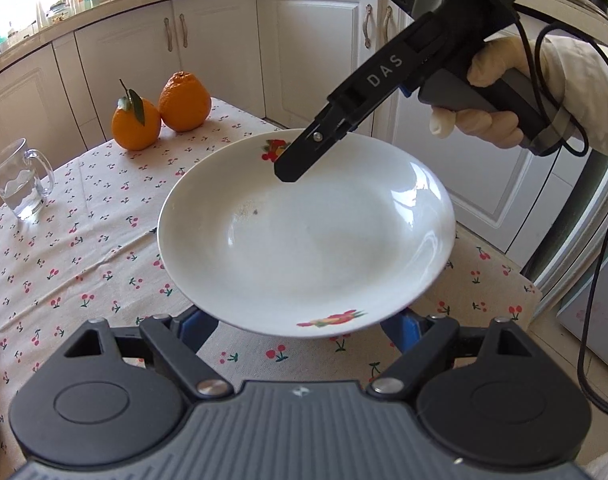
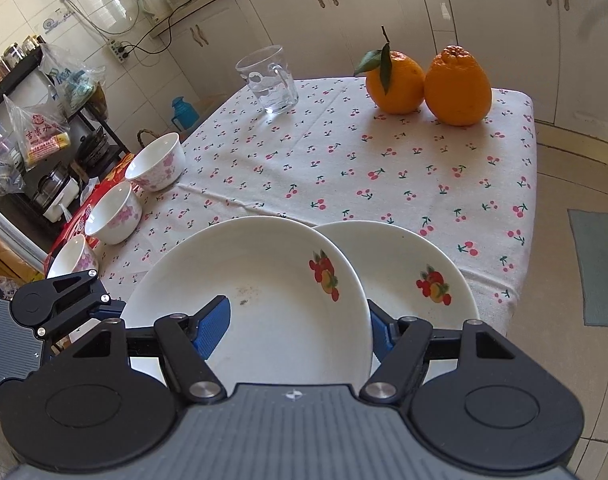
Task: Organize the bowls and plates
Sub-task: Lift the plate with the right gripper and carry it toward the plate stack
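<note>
Above the cherry-print cloth (image 2: pixel 343 160), glossy round plates (image 2: pixel 264 280) overlap.

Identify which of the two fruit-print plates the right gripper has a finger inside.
The left plate, overlapping the other's rim: the right gripper has one blue finger inside it. The right plate lies flat on the tablecloth.

You can read "DAS" in pale letters on the right hand-held gripper (image 1: pixel 288 174). The plastic bag (image 2: pixel 38 130) at far left carries red Chinese characters, too small to read surely.
</note>
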`<control>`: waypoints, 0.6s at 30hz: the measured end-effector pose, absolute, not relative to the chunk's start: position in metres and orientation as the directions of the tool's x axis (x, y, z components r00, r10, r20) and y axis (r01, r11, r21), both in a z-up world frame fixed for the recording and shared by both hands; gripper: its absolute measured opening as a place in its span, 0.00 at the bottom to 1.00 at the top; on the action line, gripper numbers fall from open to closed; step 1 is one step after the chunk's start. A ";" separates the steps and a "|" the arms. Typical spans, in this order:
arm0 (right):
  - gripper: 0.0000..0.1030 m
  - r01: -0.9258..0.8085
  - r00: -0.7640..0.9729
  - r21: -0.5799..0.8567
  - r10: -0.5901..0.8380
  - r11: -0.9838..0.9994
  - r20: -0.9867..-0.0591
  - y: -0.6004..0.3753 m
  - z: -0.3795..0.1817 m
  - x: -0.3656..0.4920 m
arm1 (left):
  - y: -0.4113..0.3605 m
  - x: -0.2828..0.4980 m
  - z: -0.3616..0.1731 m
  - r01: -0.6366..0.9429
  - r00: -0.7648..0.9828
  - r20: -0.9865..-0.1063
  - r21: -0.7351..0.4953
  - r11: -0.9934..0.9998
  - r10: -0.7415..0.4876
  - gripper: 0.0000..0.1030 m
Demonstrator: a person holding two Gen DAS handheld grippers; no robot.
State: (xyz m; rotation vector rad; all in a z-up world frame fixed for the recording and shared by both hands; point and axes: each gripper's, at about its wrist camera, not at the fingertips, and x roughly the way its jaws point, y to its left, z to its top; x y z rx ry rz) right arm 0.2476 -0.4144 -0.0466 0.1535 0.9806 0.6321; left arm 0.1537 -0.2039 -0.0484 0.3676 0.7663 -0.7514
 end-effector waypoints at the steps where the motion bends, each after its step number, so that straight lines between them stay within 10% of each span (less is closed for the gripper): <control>1: 0.73 -0.428 0.396 0.398 0.564 0.812 -0.725 -0.415 -0.048 0.248 | -0.205 0.155 -0.049 0.728 0.482 -0.738 0.037 0.685 -0.472 0.85; 18: 0.75 -0.380 0.413 0.417 0.555 0.826 -0.722 -0.436 -0.066 0.260 | -0.215 0.176 -0.053 0.743 0.462 -0.739 0.020 0.669 -0.490 0.85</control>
